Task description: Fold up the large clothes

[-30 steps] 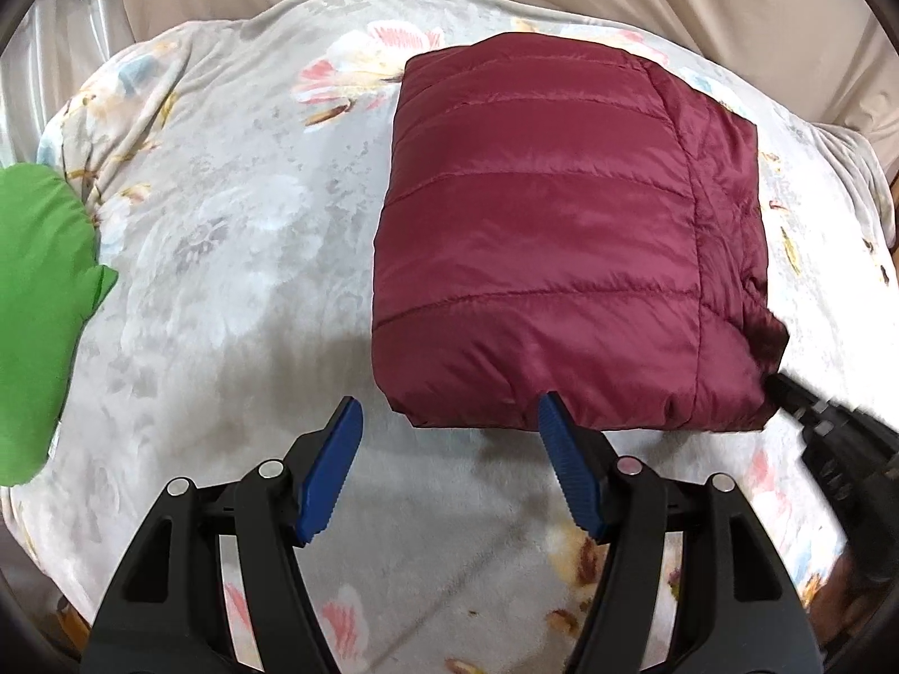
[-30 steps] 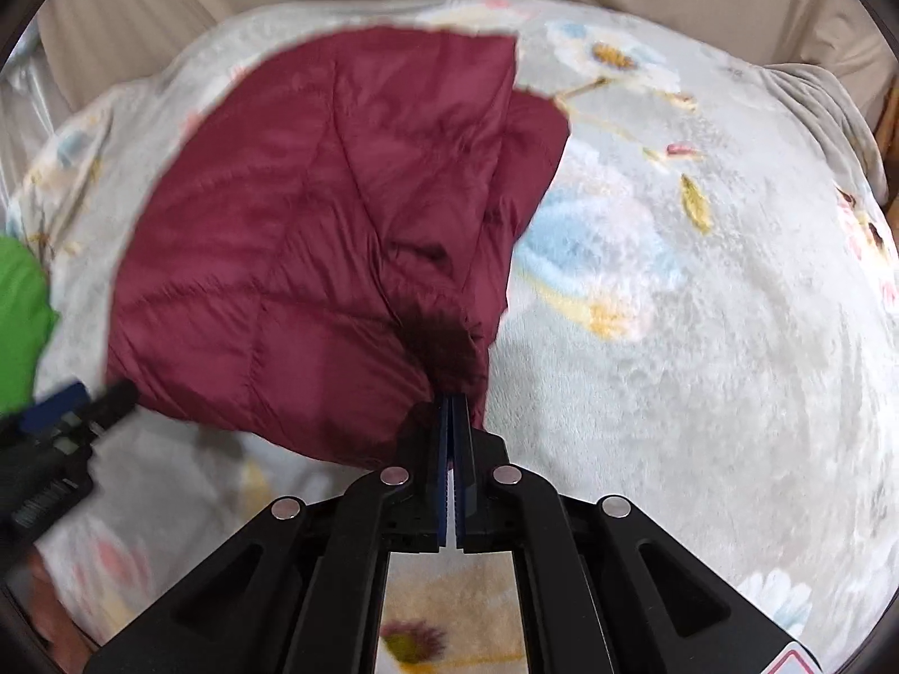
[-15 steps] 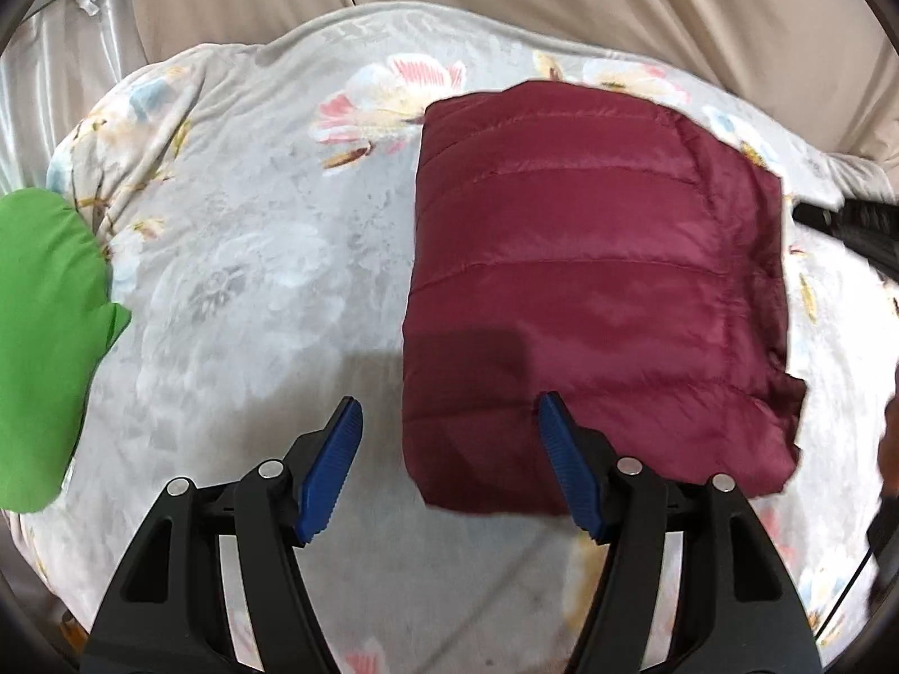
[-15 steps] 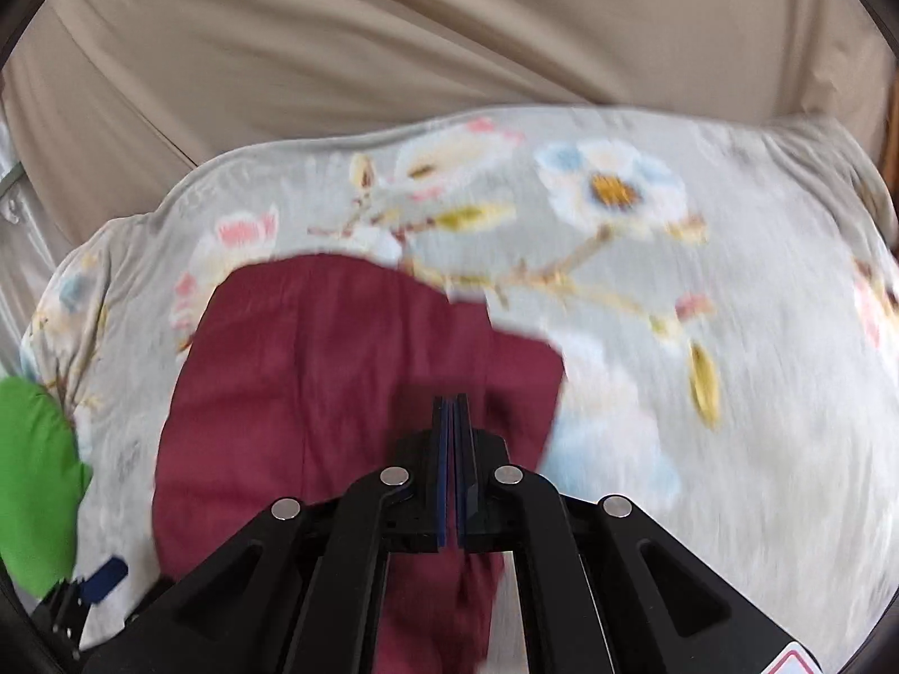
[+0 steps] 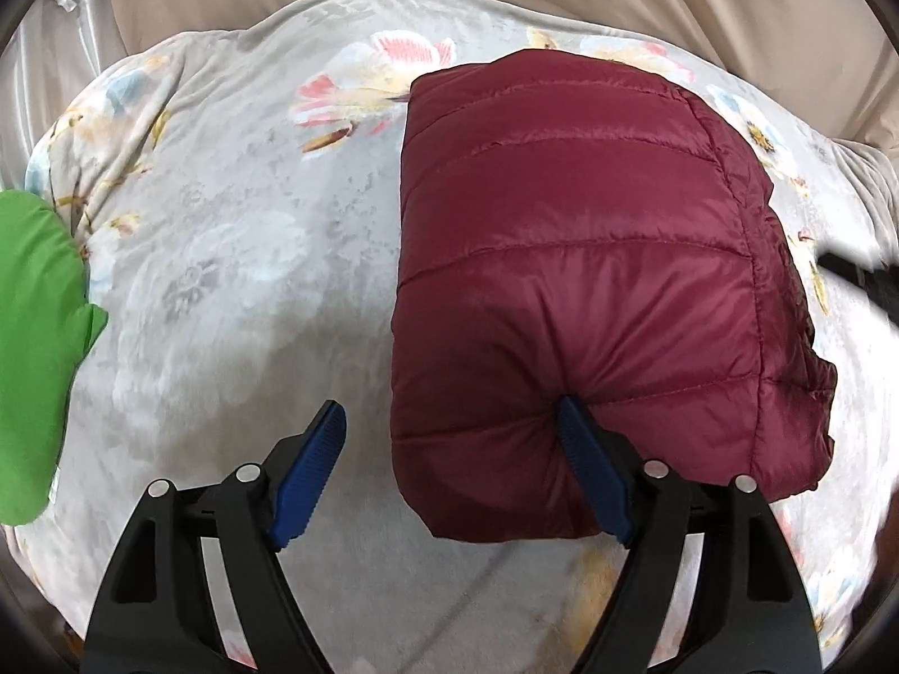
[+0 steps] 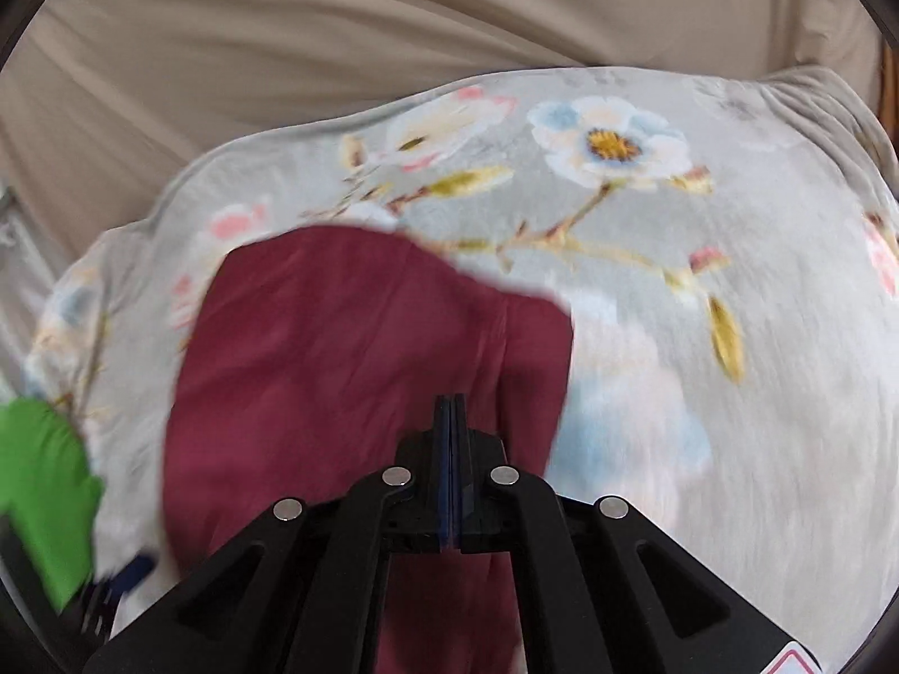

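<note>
The left hand-held gripper (image 5: 449, 472) has its blue pads spread wide; the right pad (image 5: 590, 472) presses into the near edge of the maroon puffer jacket (image 5: 573, 281), denting the quilted fabric, while the other pad hangs over bare floral blanket (image 5: 236, 258). At the far left edge of that blanket lies a green garment (image 5: 33, 348). The jacket sits folded into a compact block on the blanket, right of centre in the left wrist view. The right hand-held gripper (image 6: 451, 449) has its fingers pressed flat together with nothing visibly caught between them; it hangs above the jacket (image 6: 348, 348), which looks blurred in the right wrist view. Beige fabric (image 6: 393, 28) backs the blanket.
</note>
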